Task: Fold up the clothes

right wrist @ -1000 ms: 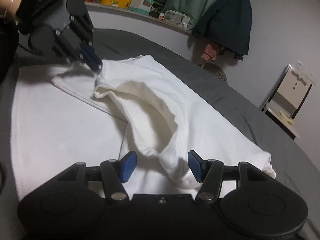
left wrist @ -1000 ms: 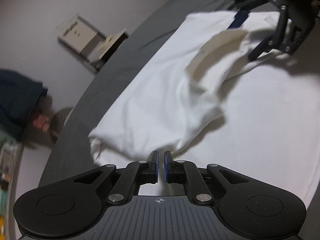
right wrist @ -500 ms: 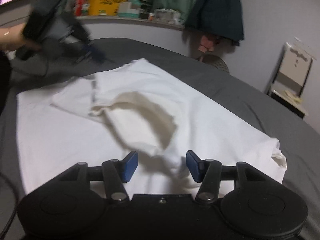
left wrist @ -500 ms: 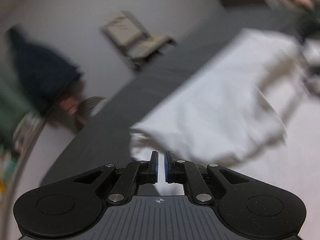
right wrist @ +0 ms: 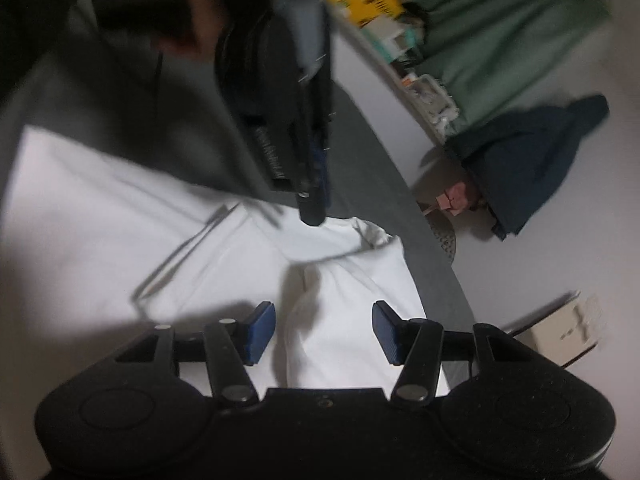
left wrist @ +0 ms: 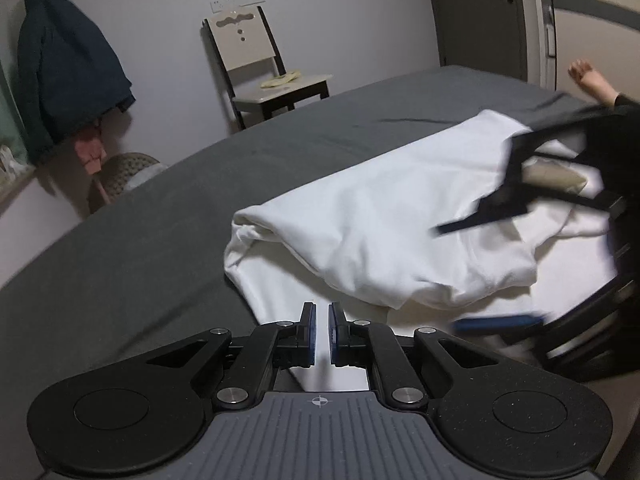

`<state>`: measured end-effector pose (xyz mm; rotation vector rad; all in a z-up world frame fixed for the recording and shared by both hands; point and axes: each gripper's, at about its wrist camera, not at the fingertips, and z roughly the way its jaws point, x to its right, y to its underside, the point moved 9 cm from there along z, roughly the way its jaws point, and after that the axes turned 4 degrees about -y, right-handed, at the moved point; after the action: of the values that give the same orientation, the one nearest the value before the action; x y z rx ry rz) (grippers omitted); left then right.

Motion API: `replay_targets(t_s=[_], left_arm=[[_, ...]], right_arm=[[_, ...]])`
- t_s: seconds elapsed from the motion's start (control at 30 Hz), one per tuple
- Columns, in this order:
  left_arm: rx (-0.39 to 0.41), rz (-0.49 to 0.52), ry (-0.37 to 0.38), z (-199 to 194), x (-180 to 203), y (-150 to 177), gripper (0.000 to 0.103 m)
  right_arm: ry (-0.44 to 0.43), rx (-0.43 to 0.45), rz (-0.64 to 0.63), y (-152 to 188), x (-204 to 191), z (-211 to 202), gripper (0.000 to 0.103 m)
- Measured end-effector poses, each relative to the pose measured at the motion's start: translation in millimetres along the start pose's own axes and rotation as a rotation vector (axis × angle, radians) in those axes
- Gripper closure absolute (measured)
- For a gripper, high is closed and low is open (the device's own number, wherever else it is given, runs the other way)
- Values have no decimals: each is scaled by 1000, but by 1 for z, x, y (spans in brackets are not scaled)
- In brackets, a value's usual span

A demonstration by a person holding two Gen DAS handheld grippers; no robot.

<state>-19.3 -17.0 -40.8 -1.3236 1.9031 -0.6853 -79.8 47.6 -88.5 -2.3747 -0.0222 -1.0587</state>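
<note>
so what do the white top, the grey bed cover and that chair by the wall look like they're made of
White top: soft knit, probably cotton; matte, and it slumps into rounded folds. Grey bed cover: woven fabric, matte, with shallow creases; the fibre can't be told. Chair: looks like wood or board, dark frame with pale smooth back and seat panels, rigid straight edges.

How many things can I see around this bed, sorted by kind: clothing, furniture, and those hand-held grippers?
Clothing: 2, the white garment on the bed and the dark jacket hanging on the wall.
Furniture: 2, the bed and the chair.
Hand-held grippers: 2, left and right.
Total: 6
</note>
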Motion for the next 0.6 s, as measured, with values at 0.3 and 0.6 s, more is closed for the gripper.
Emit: replay_targets(t_s=[0.3,0.6], left_arm=[[39,-31,59,10,-7,-9,95],[136,163,48,17,35,-24,95]], right_arm=[[13,7,187,-9,29,29,94],[-260,227,1070,48,110,14,94]])
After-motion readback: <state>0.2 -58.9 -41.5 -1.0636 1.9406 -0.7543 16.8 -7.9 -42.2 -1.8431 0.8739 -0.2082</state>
